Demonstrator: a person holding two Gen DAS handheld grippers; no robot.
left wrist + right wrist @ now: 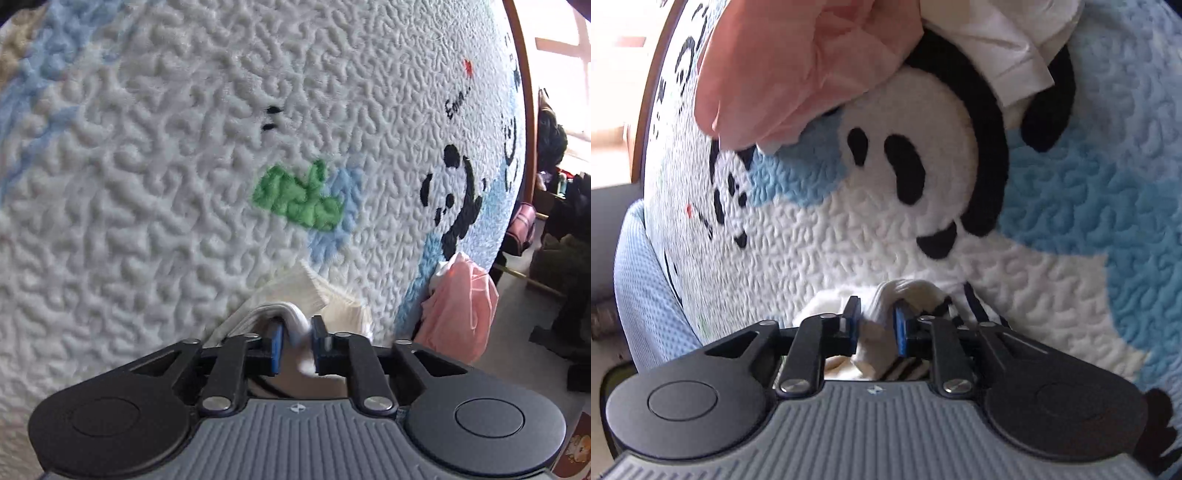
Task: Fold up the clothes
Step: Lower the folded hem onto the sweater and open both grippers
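Lying low over a panda-print blanket (184, 166), the left gripper (297, 343) and right gripper (875, 325) each have white cloth (291, 314) between slightly parted jaws; whether the pads press it is unclear. A pink garment (798, 66) is cut off at the frame edge.

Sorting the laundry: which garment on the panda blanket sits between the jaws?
The white garment, bunched between the jaws of both grippers; the pink garment lies apart, untouched.

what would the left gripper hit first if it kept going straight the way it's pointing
The white cloth bunched between the jaws of the left gripper, most likely. Just beyond that lies the textured panda blanket, though depth is hard to judge here.
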